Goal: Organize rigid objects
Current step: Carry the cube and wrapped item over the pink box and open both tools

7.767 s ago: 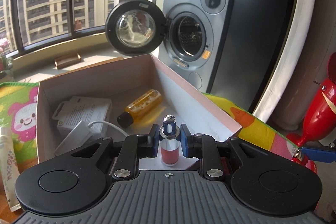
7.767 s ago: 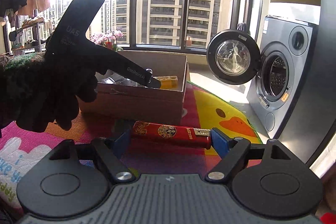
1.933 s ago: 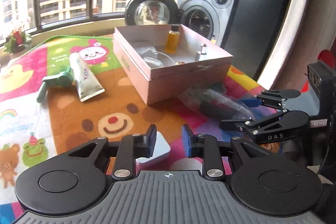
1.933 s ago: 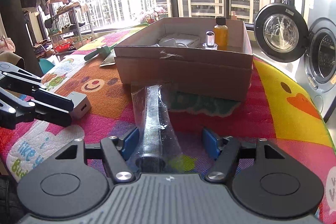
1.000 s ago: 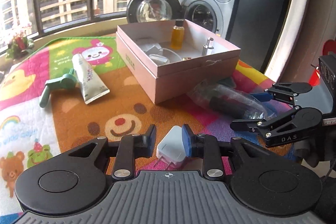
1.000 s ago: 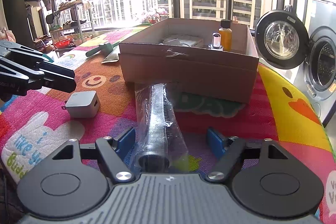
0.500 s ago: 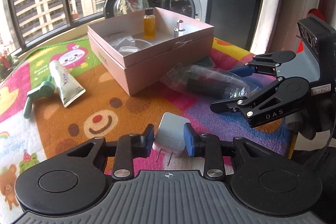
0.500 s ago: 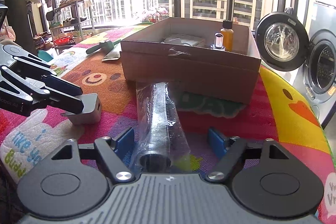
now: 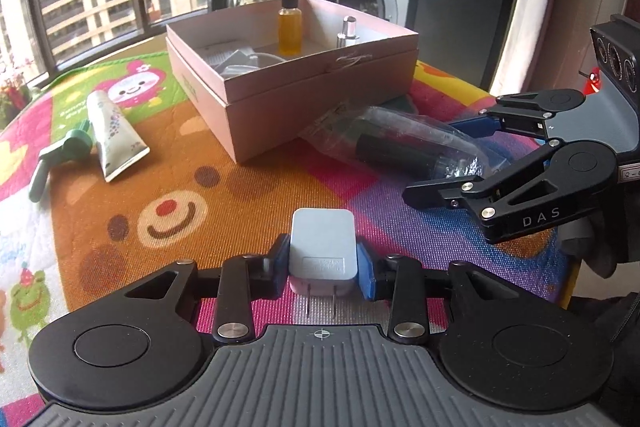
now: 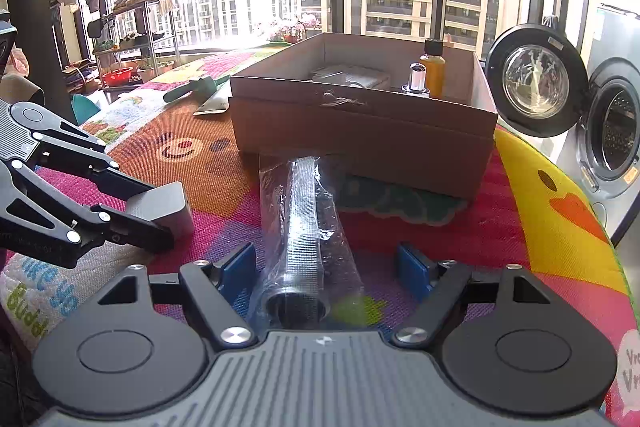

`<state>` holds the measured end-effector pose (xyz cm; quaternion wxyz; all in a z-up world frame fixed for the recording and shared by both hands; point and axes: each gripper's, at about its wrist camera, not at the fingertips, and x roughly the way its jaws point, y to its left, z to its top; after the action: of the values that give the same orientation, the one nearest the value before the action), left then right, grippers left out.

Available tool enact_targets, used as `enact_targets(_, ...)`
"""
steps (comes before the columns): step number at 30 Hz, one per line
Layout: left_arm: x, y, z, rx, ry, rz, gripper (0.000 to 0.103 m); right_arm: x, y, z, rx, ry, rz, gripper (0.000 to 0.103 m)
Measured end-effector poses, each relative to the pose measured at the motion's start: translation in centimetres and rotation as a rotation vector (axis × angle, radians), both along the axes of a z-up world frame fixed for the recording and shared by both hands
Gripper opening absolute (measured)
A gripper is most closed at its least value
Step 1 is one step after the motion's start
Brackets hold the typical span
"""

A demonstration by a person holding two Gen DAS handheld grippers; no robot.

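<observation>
Left gripper (image 9: 322,269) has descended over charger (image 9: 322,250), jaws opening, pads flanking it on mat (image 9: 240,183) | right gripper (image 10: 327,266) jaws released around wrapped tube (image 10: 306,227) | box (image 9: 320,83) at 12 o'clock.

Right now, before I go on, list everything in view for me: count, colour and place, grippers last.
charger plug: one, white-grey, between the left gripper's fingers, prongs toward the camera.
wrapped tube: one, dark, in clear plastic, on the mat between the right gripper's fingers.
box: one, pink, open, mid-mat.
amber bottle: one, upright in the box.
silver-capped bottle: one, upright in the box.
cream tube: one, white, left of the box.
green tool: one, beside the cream tube.
washing machine: one, grey, door open.
left gripper: jaws opening around the plug.
right gripper: open.
</observation>
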<state>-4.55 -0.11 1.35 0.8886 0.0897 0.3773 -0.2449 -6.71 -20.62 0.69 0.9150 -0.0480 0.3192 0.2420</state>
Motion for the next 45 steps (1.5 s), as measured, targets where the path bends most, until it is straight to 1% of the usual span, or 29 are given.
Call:
enact_targets(2,-0.1,-0.1,-0.1,-0.01,-0.002,0.028,0.038,-0.1,0.0,0.0,-0.002,-0.009,-0.011,0.076)
enact_targets(3,-0.4,-0.1,-0.2,-0.015,-0.013,0.039,0.038,-0.2,0.1,0.1,-0.008,-0.017,-0.02,0.07)
enact_targets(4,-0.7,-0.1,-0.3,-0.011,-0.032,0.037,0.038,-0.3,0.1,0.1,-0.008,-0.023,-0.018,0.061)
enact_targets(5,-1.0,-0.3,-0.4,0.004,-0.055,0.027,0.038,-0.4,0.2,0.2,-0.01,-0.024,-0.014,0.055)
enact_targets(6,-1.3,-0.4,-0.5,0.018,-0.072,0.017,0.038,-0.4,0.2,0.4,-0.02,-0.021,-0.007,0.041)
enact_targets(7,-1.6,-0.4,-0.4,0.027,-0.079,0.018,0.038,-0.3,0.3,0.7,-0.022,-0.006,0.005,0.03)
enact_targets(9,-2.0,-0.4,-0.1,0.016,-0.068,0.025,0.038,-0.4,0.0,1.3,-0.011,0.033,0.037,0.024)
enact_targets(10,-2.3,-0.3,0.1,-0.008,-0.056,0.009,0.038,-0.7,-0.3,1.8,-0.01,0.043,0.053,0.02)
enact_targets(11,-2.5,-0.2,0.4,-0.027,-0.054,-0.003,0.038,-1.0,-0.6,2.4,-0.011,0.047,0.07,0.02)
enact_targets(13,-2.8,-0.1,1.7,-0.07,-0.06,-0.019,0.037,-1.7,-1.5,4.0,-0.005,0.019,0.077,0.02)
enact_targets(15,-2.4,-0.2,3.6,-0.109,-0.093,-0.026,0.037,-2.0,-2.9,6.1,0.03,-0.02,0.061,0.02)
enact_targets(17,-1.4,-0.4,6.2,-0.144,-0.154,-0.016,0.037,-1.8,-4.8,9.1,0.111,-0.056,0.025,0.02)
enact_targets(19,0.7,-0.9,9.2,-0.161,-0.241,0.014,0.038,-1.6,-6.2,11.6,0.168,-0.108,-0.005,0.02)
enact_targets(21,2.9,-1.7,11.1,-0.17,-0.301,0.041,0.038,-1.8,-6.7,13.7,0.17,-0.193,-0.035,0.02)
enact_targets(22,5.0,-2.4,12.0,-0.177,-0.301,0.064,0.038,-1.9,-6.6,14.5,0.156,-0.234,-0.05,0.02)
enact_targets(24,8.3,-3.3,12.2,-0.187,-0.246,0.107,0.037,-1.9,-6.2,15.9,0.124,-0.307,-0.081,0.02)
enact_targets(25,10.2,-3.7,11.8,-0.214,-0.209,0.13,0.037,-1.8,-6.1,16.3,0.111,-0.329,-0.09,0.02)
enact_targets(27,12.3,-3.7,10.2,-0.267,-0.152,0.167,0.034,-1.4,-5.7,17.1,0.092,-0.365,-0.108,0.02)
enact_targets(29,13.0,-3.1,8.6,-0.307,-0.119,0.218,0.033,-0.7,-5.4,17.3,0.101,-0.352,-0.114,0.02)
enact_targets(31,12.6,-1.6,7.5,-0.357,-0.102,0.257,0.033,0.2,-5.1,17.0,0.104,-0.326,-0.119,0.02)
enact_targets(32,12.1,-0.9,7.1,-0.364,-0.09,0.27,0.033,0.8,-4.8,16.7,0.1,-0.31,-0.124,0.02)
enact_targets(34,10.7,0.7,6.4,-0.353,-0.077,0.289,0.033,2.1,-4.1,16.0,0.095,-0.275,-0.131,0.02)
enact_targets(36,9.2,2.8,5.8,-0.345,-0.082,0.327,0.033,3.6,-3.2,15.5,0.1,-0.247,-0.132,0.02)
enact_targets(41,7.0,7.4,4.8,-0.36,-0.064,0.454,0.033,9.4,-0.6,15.0,0.166,-0.176,-0.162,0.02)
enact_targets(42,6.6,8.5,4.7,-0.351,-0.068,0.492,0.033,10.5,-0.1,14.8,0.162,-0.152,-0.167,0.023)
enact_targets(43,6.3,9.3,4.6,-0.339,-0.075,0.523,0.033,11.6,0.5,14.7,0.151,-0.125,-0.167,0.032)
enact_targets(45,5.8,10.9,4.5,-0.316,-0.093,0.586,0.033,12.4,1.3,14.2,0.154,-0.095,-0.169,0.041)
